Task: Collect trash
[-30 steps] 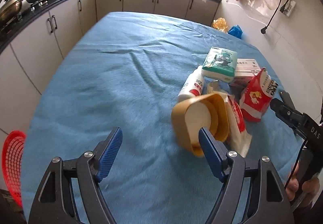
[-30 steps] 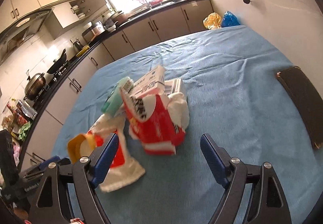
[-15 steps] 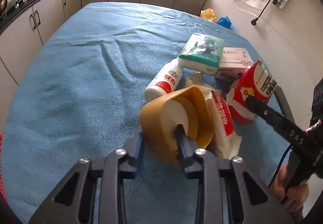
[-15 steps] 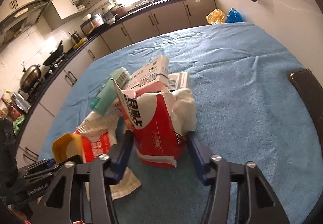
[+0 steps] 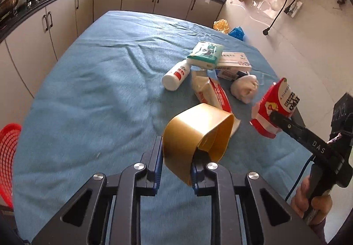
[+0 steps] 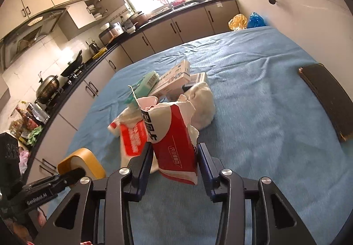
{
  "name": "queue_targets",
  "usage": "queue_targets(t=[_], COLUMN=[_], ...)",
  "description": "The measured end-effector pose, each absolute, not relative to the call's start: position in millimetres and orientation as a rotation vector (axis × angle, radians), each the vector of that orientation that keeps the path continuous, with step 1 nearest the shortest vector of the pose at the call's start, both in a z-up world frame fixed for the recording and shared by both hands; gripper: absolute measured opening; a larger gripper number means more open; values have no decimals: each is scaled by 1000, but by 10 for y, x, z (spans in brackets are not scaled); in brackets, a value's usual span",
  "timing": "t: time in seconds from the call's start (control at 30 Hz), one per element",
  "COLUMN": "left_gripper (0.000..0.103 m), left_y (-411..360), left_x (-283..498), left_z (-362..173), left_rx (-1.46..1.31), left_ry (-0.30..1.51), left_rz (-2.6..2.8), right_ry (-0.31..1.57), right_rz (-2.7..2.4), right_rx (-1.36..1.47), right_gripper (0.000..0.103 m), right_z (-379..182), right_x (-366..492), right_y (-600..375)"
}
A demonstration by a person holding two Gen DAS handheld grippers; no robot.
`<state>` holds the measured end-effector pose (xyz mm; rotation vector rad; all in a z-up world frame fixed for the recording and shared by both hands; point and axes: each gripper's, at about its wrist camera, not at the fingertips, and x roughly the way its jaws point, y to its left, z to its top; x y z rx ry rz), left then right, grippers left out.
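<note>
Left wrist view: the left gripper (image 5: 176,163) pinches the wall of the squashed yellow cup (image 5: 197,132), lifted at six o'clock of the trash pile; thin wall may slip out.

Right wrist view: the right gripper (image 6: 175,161) clamps the torn red packet (image 6: 174,147); its ragged paper could tear further.

Blue-clothed table (image 5: 92,94), white bottle (image 5: 176,76), wrappers (image 5: 211,92), boxes (image 5: 233,63)

glossy plastic cup (image 5: 198,132), matt cloth tablecloth (image 5: 99,90)
</note>
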<state>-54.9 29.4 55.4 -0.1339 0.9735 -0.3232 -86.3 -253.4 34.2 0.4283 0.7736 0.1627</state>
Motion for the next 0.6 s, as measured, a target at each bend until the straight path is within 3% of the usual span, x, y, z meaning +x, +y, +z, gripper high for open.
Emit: queue_targets(t=[0.13,0.23,0.3,0.33,0.6], left_gripper=[20,20,20,20,25], left_y=[461,596,674,712,859], left_x=[-775,-859,-888,-890,-856], left_z=[555,471,405,363,188], left_rx=[-168,-208,-223,-233,-297], left_ry=[995,1022,1035,1046,1066], left_rz=[-307,-282,-262,-251,-236], right_ry=[791,809,814,805,823], right_rz=[202,271,242,211,140], right_rx=[450,489,517,523,548], right_gripper=[47,61,80,82,87], right_z=[328,245,169,149,74], right_x=[-1144,-1282,-1346,-1372,-1394], right_y=[-2569,-2598,-2681,-2722,-2814])
